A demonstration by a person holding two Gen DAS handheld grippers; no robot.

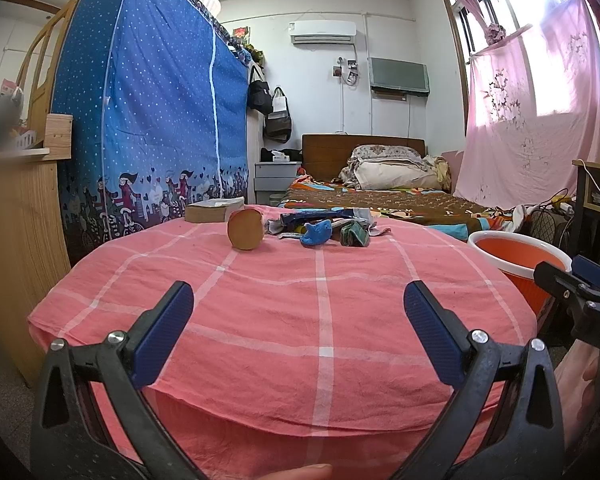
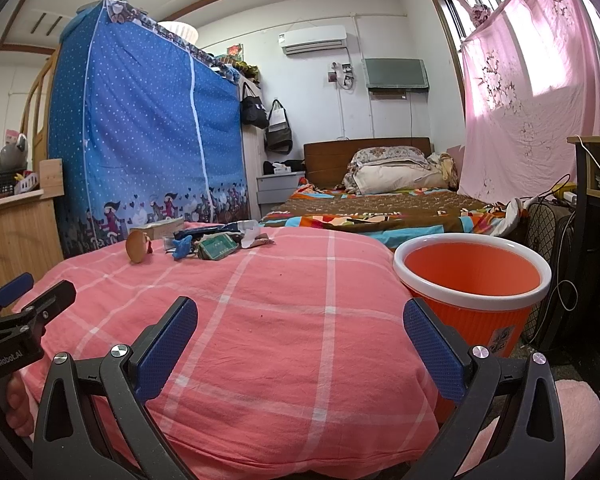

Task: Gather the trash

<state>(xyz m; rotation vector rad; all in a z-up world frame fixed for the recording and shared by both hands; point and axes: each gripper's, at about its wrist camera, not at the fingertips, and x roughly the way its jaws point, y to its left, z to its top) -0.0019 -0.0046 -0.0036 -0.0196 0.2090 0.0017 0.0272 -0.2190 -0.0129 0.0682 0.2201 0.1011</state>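
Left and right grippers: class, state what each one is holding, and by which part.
Nothing is held. The left gripper and right gripper both have open, empty jaws above the pink checked cloth.

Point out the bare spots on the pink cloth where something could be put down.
The whole near stretch of the pink checked cloth is bare, from the left claw and right claw up to the trash pile. The far edge is crowded: cardboard box, round brown piece, wrappers.

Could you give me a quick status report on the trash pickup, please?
Both hand-held grippers, left and right, open, empty. Trash pile untouched at table's far edge. Orange bin beside table, empty. Path unobstructed.
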